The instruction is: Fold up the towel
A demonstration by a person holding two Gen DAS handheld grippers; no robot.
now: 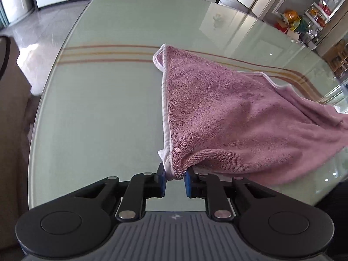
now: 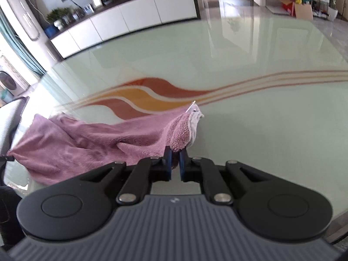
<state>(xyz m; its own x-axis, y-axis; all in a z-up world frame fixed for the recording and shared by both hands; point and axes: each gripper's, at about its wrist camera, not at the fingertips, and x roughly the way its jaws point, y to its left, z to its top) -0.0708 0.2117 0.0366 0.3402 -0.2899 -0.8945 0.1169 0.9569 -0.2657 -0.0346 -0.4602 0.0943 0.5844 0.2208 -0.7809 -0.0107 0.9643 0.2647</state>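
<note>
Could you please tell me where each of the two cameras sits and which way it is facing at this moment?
Left wrist: sits on the left gripper, looking down along its fingers over the glass table; its pads pinch a corner of the pink towel.
Right wrist: sits on the right gripper, facing the table toward a white sideboard; its pads pinch another towel corner.
Shared: towel, table, striped pattern.

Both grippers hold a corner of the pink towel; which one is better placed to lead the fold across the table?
Probably neither. The left gripper and the right gripper each pinch a corner of the towel, with bare table ahead of both.
</note>
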